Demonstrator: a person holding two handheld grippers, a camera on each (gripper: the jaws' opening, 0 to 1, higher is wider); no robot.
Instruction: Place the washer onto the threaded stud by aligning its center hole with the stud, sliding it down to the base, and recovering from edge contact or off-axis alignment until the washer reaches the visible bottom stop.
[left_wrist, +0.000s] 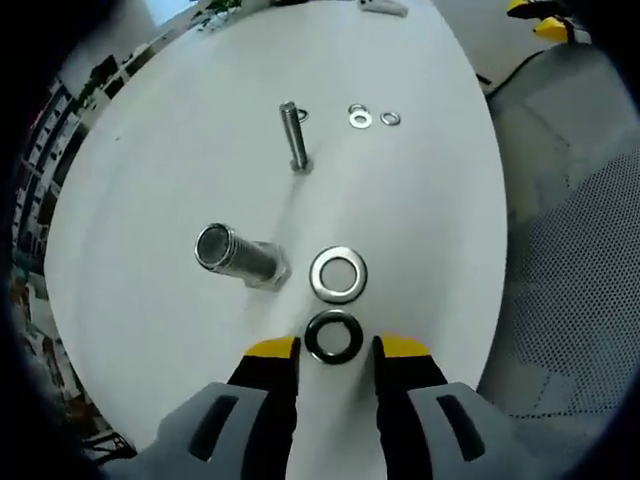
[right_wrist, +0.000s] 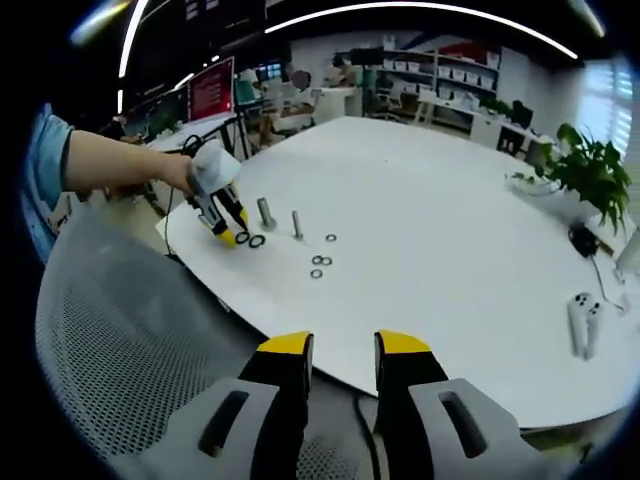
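Two open tongs, left (left_wrist: 336, 347) straddling a black washer (left_wrist: 333, 336), right (right_wrist: 343, 343) empty; no legible writing.

Left claw (left_wrist: 336, 347) tipped downward, jaws parted, nothing gripped; bare forearm (right_wrist: 120, 165) stretched out behind it. Right claw (right_wrist: 344, 345) held back, jaws parted, empty.

Right gripper (right_wrist: 343, 350) hangs off the edge of the white table (right_wrist: 450, 270), above a grey mesh chair back (right_wrist: 120, 340), its yellow-tipped jaws parted with nothing between them. Far side: left gripper (right_wrist: 229, 232), held by a person's hand (right_wrist: 175, 170), tips down at the table next to two washers (right_wrist: 250, 239), with a wide stud (right_wrist: 266, 212) and a thin stud (right_wrist: 297, 223) standing upright just past them. Small washers (right_wrist: 320, 264) lie loose nearby; potted plant (right_wrist: 590, 175) at the table's right edge.
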